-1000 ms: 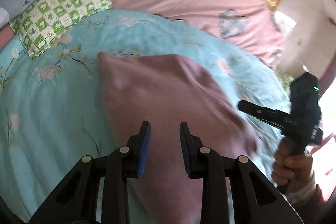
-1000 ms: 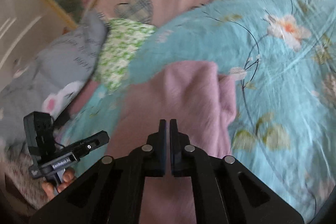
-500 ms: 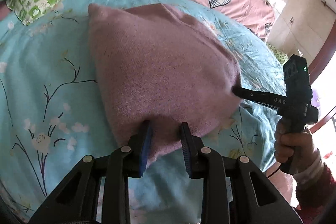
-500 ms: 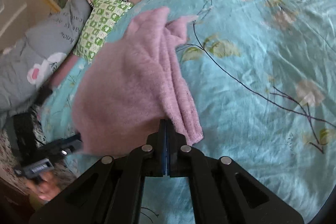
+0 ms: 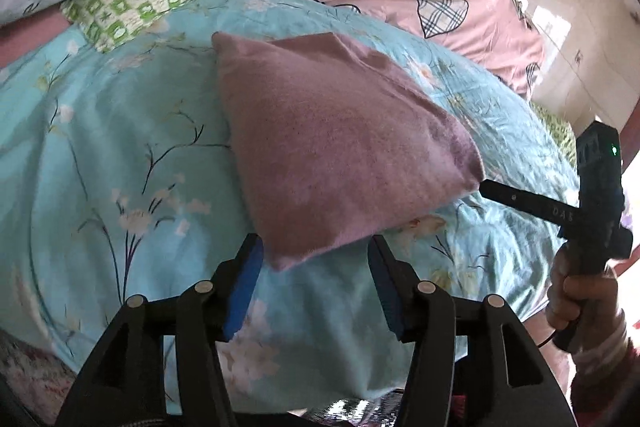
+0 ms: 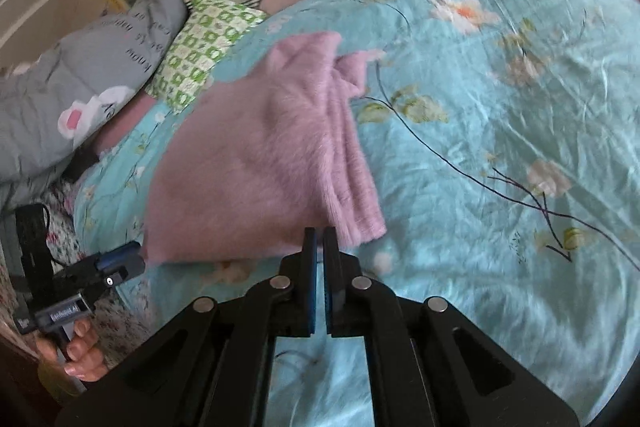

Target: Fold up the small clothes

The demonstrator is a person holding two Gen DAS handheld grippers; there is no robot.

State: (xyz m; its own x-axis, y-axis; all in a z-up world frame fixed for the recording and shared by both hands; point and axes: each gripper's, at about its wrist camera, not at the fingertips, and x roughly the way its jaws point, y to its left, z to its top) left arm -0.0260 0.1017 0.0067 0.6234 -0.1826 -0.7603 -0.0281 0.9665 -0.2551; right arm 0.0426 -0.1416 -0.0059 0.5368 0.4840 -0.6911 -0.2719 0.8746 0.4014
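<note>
Lying folded on the turquoise floral quilt [image 5: 120,147], the mauve garment [image 5: 332,155] has its near corner between the left gripper [image 5: 316,259] jaws, which have just been opening, pads clear. Right wrist view: right gripper [image 6: 320,233] clenched on the garment's near edge.

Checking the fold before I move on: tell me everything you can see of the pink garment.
The pink garment is fuzzy, knit-looking fabric, folded into a rough triangle with layered edges along one side. It lies flat on the turquoise floral quilt. The left gripper, jaws just opened, straddles its near corner without pressing. The shut right gripper meets its edge; grip unclear.
</note>
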